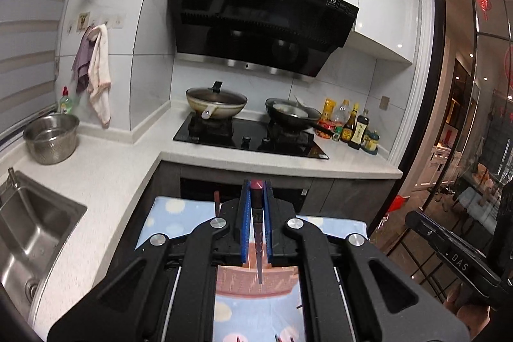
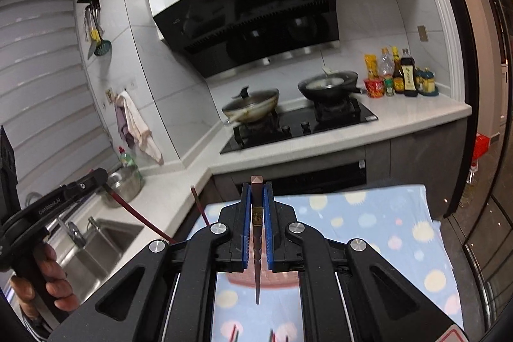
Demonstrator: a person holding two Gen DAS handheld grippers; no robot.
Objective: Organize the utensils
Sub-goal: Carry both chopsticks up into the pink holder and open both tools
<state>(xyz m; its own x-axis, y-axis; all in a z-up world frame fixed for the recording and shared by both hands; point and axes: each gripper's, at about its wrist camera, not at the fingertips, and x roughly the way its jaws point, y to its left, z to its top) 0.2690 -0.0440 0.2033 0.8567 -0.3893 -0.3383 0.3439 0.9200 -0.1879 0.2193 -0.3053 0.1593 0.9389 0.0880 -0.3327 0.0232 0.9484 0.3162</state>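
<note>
Left gripper (image 1: 257, 197): jaws nearly closed, blue pads clamped on dark chopstick (image 1: 258, 233); blunt end pokes past fingertips, pointed tip back toward camera. Held above dotted blue cloth (image 1: 166, 213) and pink basket (image 1: 256, 281).

Right gripper (image 2: 257, 197): same narrow grip on second chopstick (image 2: 257, 239), tip back toward camera, above cloth. Left gripper's chopstick seen slanting over counter (image 2: 166, 201) by sink (image 2: 109, 233).

"19" on range hood (image 1: 332, 1); "GenRobot.AI" on left tongs (image 2: 51, 204).
</note>
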